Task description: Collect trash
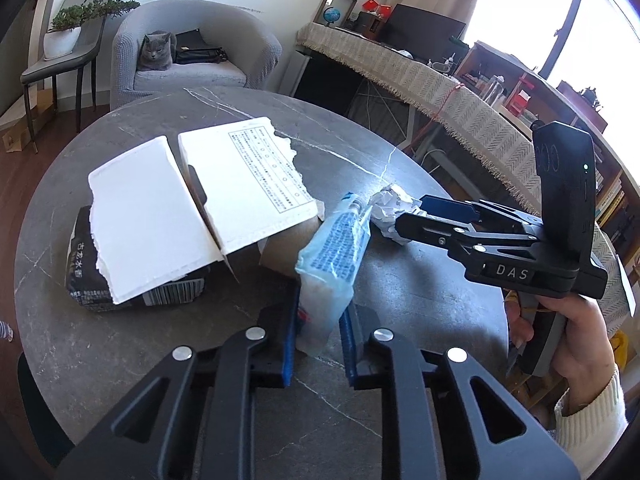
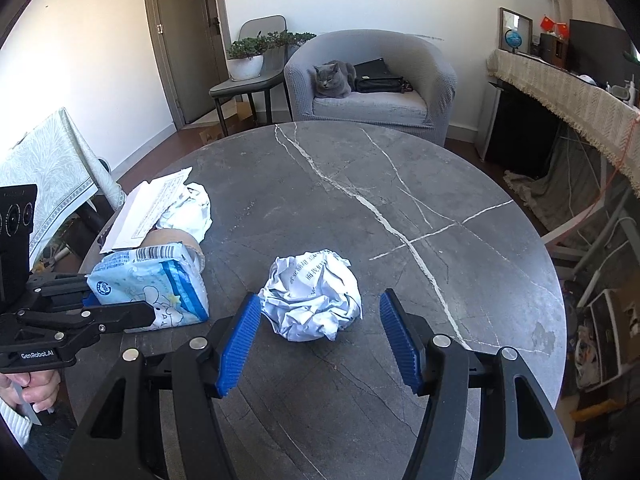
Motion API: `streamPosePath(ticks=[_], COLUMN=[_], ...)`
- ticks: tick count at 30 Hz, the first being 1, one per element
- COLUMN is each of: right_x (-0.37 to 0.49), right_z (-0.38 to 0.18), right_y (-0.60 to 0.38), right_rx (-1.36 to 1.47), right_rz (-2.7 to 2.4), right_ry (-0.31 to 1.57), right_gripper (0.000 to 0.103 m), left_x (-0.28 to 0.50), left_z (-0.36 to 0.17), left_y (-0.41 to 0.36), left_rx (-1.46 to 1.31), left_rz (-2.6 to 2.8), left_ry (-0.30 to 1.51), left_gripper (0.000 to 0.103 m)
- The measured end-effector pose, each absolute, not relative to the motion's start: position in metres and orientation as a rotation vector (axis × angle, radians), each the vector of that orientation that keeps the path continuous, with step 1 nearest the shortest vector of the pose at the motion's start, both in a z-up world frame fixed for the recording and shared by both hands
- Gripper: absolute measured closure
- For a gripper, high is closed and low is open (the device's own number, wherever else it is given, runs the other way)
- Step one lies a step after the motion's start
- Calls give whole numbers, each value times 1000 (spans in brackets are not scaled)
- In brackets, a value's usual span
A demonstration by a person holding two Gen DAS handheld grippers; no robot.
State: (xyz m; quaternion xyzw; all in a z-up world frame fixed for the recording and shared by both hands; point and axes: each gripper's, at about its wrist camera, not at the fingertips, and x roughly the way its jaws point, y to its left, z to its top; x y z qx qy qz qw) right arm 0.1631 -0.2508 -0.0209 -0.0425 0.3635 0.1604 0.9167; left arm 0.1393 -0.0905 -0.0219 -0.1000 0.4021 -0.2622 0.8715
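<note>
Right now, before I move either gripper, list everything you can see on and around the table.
blue tissue pack: one, pale blue plastic, between the left gripper's pads.
crumpled paper ball: one, white, mid-table, between the open right pads, untouched.
torn white box flaps: two, white, one printed, left side of the table.
black printed bag: one, under the flaps.
round table: one, grey marble.
grey cat: one, on the grey armchair, beside a black bag.
potted plant: one, green in a white pot, on a chair.
left gripper: black, blue pads, shut on the pack.
right gripper: black, blue pads, open.
</note>
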Motion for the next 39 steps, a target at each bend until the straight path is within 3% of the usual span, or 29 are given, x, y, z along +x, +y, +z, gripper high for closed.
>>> streamPosePath(ticks=[22,27,39], right_x=[180,178,153], right_z=[-31,-30,-18], right_y=[-216,-211,-195], right_rx=[-148,-138,-131], right_rz=[270,266,273], right_ry=[795,800,761], right_gripper=[40,47,49], left_x=[118,114,88], left_z=[-3,1,11], left_y=[-79,-73,-52], left_rx=[-155,-158,-166], left_rz=[-593,-607,-586], left_ry=[800,794,758], left_gripper=[90,90,90])
